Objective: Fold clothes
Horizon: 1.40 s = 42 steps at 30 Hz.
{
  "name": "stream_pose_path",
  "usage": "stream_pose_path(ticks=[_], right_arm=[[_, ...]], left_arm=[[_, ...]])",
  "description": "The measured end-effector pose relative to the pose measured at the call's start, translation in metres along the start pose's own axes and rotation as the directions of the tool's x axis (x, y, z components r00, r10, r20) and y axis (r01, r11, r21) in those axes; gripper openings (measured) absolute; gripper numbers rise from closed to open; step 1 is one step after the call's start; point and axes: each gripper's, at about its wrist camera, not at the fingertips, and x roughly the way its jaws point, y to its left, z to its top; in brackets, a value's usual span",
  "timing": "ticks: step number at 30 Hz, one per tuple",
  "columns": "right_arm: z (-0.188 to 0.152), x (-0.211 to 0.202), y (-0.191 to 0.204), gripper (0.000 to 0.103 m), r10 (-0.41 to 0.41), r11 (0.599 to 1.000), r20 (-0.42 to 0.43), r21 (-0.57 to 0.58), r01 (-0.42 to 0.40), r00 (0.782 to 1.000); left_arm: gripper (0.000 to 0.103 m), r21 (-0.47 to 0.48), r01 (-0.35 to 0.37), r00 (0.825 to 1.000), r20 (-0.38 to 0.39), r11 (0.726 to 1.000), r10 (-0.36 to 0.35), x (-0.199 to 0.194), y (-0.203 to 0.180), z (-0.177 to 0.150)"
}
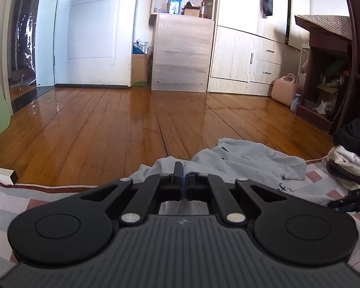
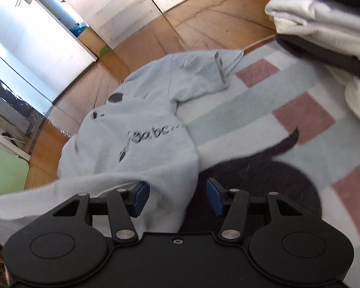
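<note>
Left wrist view: left gripper [image 1: 182, 182] has its jaws together, apparently pinching a fold of the pale grey-blue printed T-shirt [image 1: 247, 160], which lies crumpled at the edge of the checked pink-and-grey blanket [image 1: 2, 206]. Folding barely begun. Bare glossy wooden floor [image 1: 108, 124] ahead gives open room.

Right wrist view: right gripper [image 2: 177, 196] has jaws apart, with shirt hem [image 2: 165, 187] loose between the pads, not clamped. Stack of folded white and dark clothes [image 2: 319, 26] crowds the right side; dark garment [image 2: 264, 175] lies beneath.

One pale grey T-shirt [image 2: 141, 129] is lying ahead of the right gripper [image 2: 177, 198]. One pile of folded clothes [image 2: 324, 28] is sitting to its right. Two grippers are showing.
</note>
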Motion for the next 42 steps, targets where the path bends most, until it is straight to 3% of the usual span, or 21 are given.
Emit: stream_pose_path(ticks=[3,5,10,11,14,17,20,21,22,24,27,29,31,34,36,40,42], right_arm=[[-0.012,-0.010,0.020,0.057,0.086,0.996,0.046,-0.014,-0.085,0.995],[-0.017,0.005,0.037,0.057,0.124,0.990,-0.037,-0.068,-0.126,0.992],[-0.042,0.051,0.057,0.056,0.034,0.990,-0.237,-0.123,-0.065,0.971],[-0.046,0.055,0.057,0.056,0.022,0.991,-0.240,-0.122,-0.052,0.971],[-0.051,0.060,0.059,0.056,-0.039,0.988,-0.150,-0.156,0.015,0.988],[-0.043,0.067,0.060,0.058,-0.041,0.987,-0.071,-0.158,0.030,0.997],[-0.037,0.086,0.070,0.058,-0.159,0.958,-0.051,-0.250,0.141,0.986],[-0.037,0.091,0.073,0.044,-0.159,0.944,-0.033,-0.297,0.143,0.987],[-0.036,0.093,0.074,0.002,-0.169,0.934,-0.025,-0.325,0.152,0.985],[-0.035,0.085,0.071,0.004,-0.170,0.930,-0.016,-0.332,0.155,0.985],[-0.036,0.023,0.061,0.004,-0.026,0.964,0.013,-0.263,0.028,1.000],[-0.041,-0.020,0.059,0.004,0.007,0.952,0.042,-0.306,0.006,0.999],[-0.052,-0.048,0.055,0.004,-0.062,0.910,0.083,-0.404,0.090,0.995],[-0.069,-0.053,0.033,0.004,-0.240,0.846,0.106,-0.464,0.262,0.965],[-0.075,-0.046,0.012,0.004,-0.309,0.849,0.076,-0.428,0.311,0.948],[-0.077,-0.045,-0.001,0.003,-0.379,0.830,0.133,-0.389,0.400,0.916],[-0.075,-0.043,0.001,0.004,-0.367,0.821,0.114,-0.427,0.379,0.923]], left_arm=[[0.001,-0.006,-0.043,0.998,-0.042,0.999,0.042,0.013,0.009,-0.003],[0.001,0.021,-0.080,0.994,-0.073,0.997,0.082,0.019,0.011,-0.007],[0.001,-0.007,-0.063,0.997,-0.046,0.998,0.063,0.012,0.013,-0.002],[0.001,-0.006,-0.060,0.998,-0.036,0.998,0.060,0.009,0.013,0.000],[0.001,0.000,-0.056,0.998,-0.019,0.998,0.056,0.004,0.012,0.003],[0.001,0.019,-0.084,0.996,-0.030,0.996,0.084,0.008,0.011,0.005],[0.001,0.011,-0.083,0.996,-0.027,0.996,0.083,0.008,0.013,0.007],[0.001,0.008,-0.086,0.996,-0.020,0.996,0.086,0.006,0.014,0.008],[0.001,0.007,-0.092,0.996,-0.011,0.996,0.092,0.003,0.014,0.009],[0.001,0.000,-0.102,0.995,0.006,0.995,0.102,-0.004,0.016,0.010],[0.001,-0.012,-0.114,0.993,0.024,0.993,0.114,-0.016,0.021,0.007],[0.001,-0.012,-0.117,0.993,0.014,0.993,0.117,-0.020,0.025,0.000],[0.001,-0.006,-0.116,0.993,-0.012,0.993,0.116,-0.020,0.029,-0.013],[0.001,-0.009,-0.127,0.989,-0.072,0.992,0.126,-0.015,0.036,-0.038],[0.001,-0.036,-0.134,0.984,-0.125,0.990,0.129,-0.010,0.043,-0.054],[0.001,-0.036,-0.143,0.978,-0.156,0.989,0.136,-0.014,0.045,-0.067],[0.001,-0.037,-0.139,0.979,-0.155,0.990,0.132,-0.018,0.045,-0.070]])
